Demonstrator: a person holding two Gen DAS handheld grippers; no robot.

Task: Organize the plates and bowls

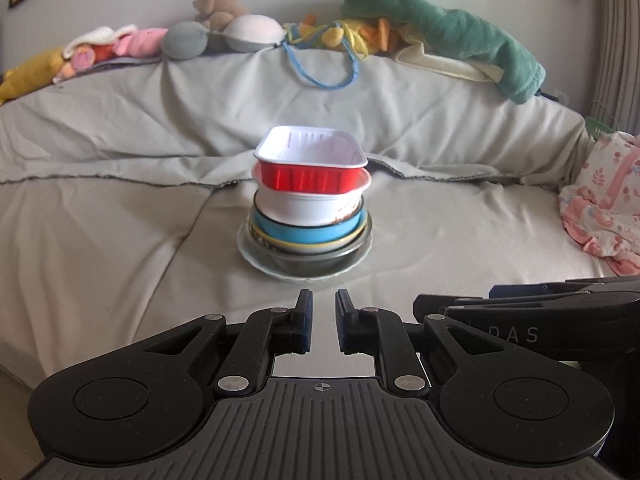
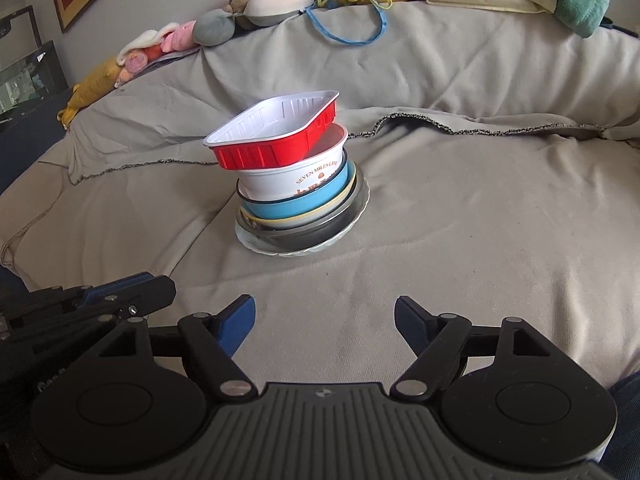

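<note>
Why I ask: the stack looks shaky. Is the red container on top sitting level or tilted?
Tilted. In the right wrist view the red container rides askew on the white bowl, its far corner raised and its near edge overhanging.

The white bowl (image 2: pixel 294 178) in the stack on the bed carries orange lettering on its side that reads "SEVEN MILES LAY"; the line runs out of sight round the curve, and the larger orange marks beneath it are too cut off to read. In the left wrist view, the black body of the right gripper (image 1: pixel 532 320) shows the pale letters "DAS".
</note>
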